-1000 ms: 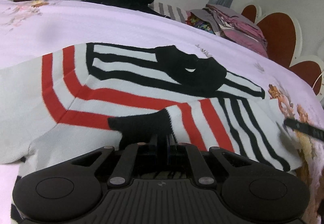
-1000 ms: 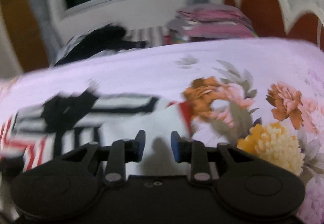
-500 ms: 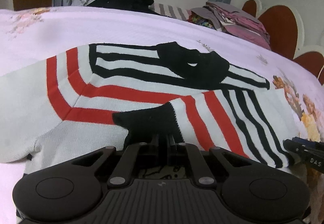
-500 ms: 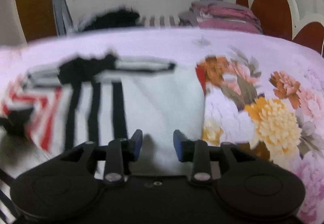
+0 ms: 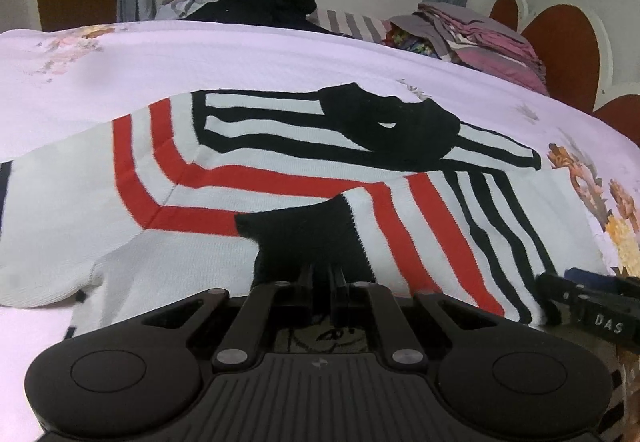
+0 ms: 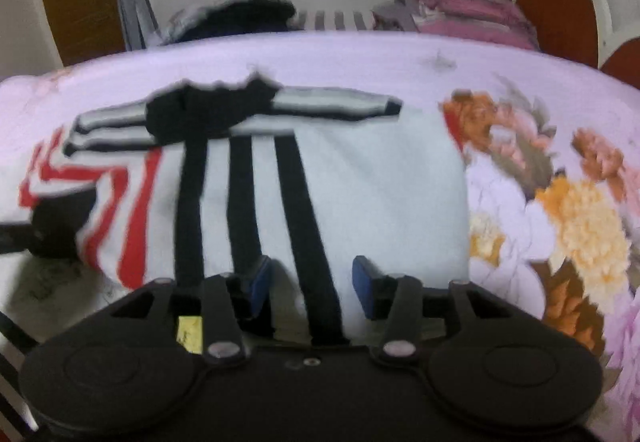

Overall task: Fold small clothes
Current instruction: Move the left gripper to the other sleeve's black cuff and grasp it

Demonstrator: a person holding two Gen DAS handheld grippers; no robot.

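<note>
Two grips differ: left hand-held gripper (image 5: 324,282) pinches the sweater's (image 5: 280,178) black cuff (image 5: 304,234) for folding; right hand-held gripper (image 6: 312,282) is opening, empty, beside its hem.

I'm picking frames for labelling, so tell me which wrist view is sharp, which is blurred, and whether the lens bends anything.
Left wrist view: sharp, the striped sweater has crisp stripe edges. Right wrist view: motion-smeared, the sweater's black collar and the floral bedspread look soft. Both views: fisheye bows the bed's far edge and darkens the corners.

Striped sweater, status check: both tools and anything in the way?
Left tool shut on black cuff. Right tool opening over the striped sweater, no grip. Nothing blocking on the floral bedspread.
</note>
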